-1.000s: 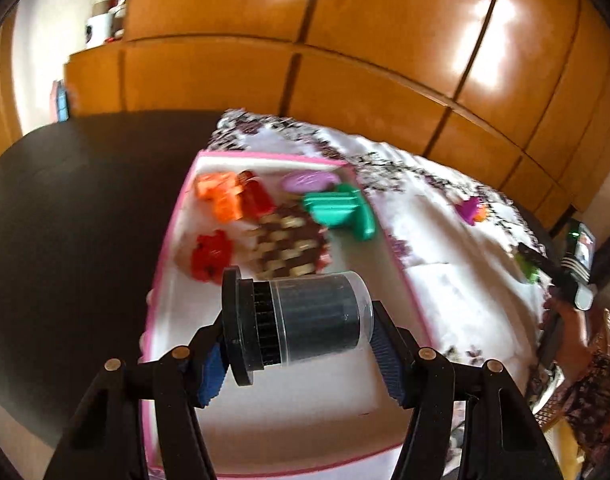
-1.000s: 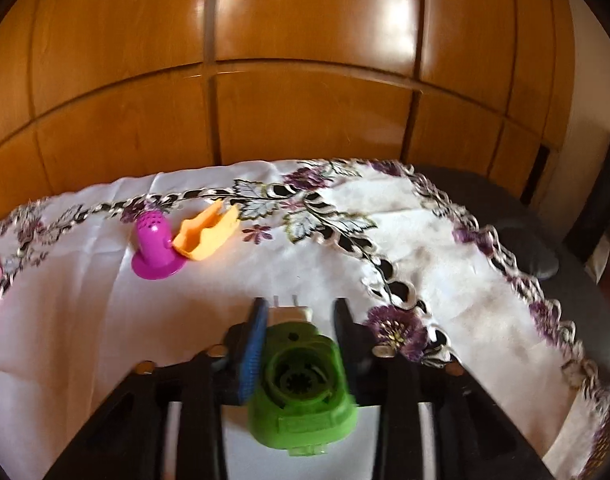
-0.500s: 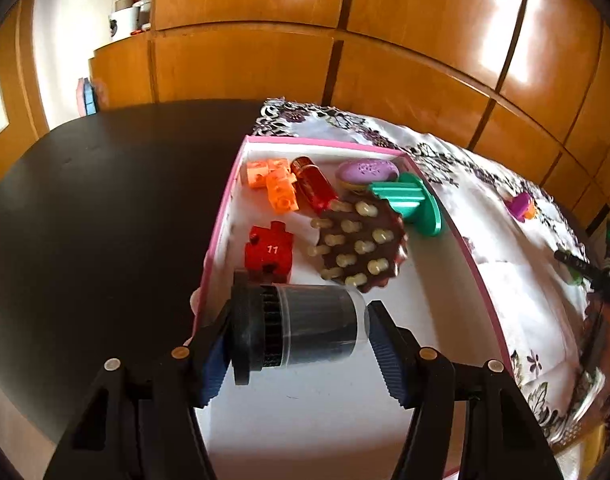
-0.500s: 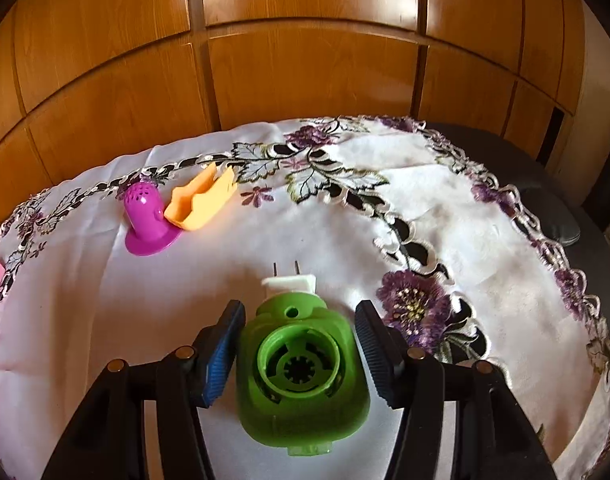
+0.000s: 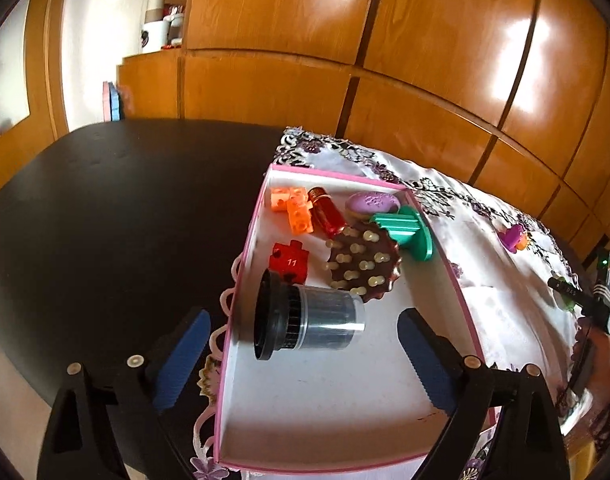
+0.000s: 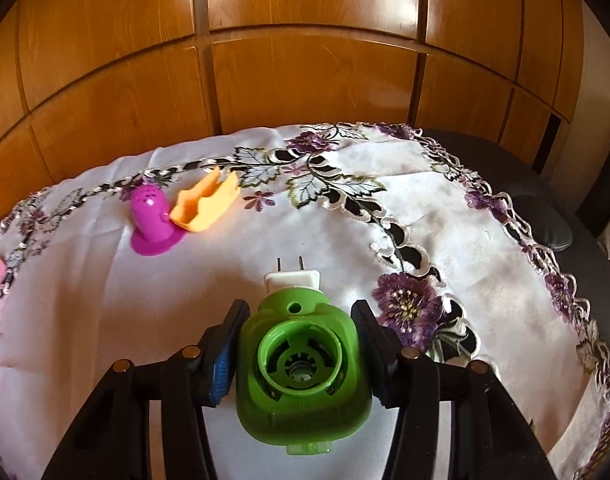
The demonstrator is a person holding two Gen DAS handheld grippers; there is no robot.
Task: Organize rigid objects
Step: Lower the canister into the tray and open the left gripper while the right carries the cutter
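Canister [image 5: 309, 317], dark with a black cap, lies on its side in the pink-rimmed box [image 5: 241, 280], near a red puzzle piece [image 5: 289, 262]; the left gripper [image 5: 301, 344] has its jaws spread wide, clear of it. The right gripper [image 6: 297, 350] has its jaws closed against a green plug-in device [image 6: 301, 368] on the white embroidered cloth [image 6: 85, 300] covering the table.

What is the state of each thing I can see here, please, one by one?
left gripper: open, fingers wide apart, holding nothing
black canister: on its side in the box, free of the fingers
pink box: open on top, several toys inside
right gripper: fingers at both sides of the green plug-in device
green plug-in device: between the fingers, prongs pointing away
purple toy: on the cloth, touching the orange piece
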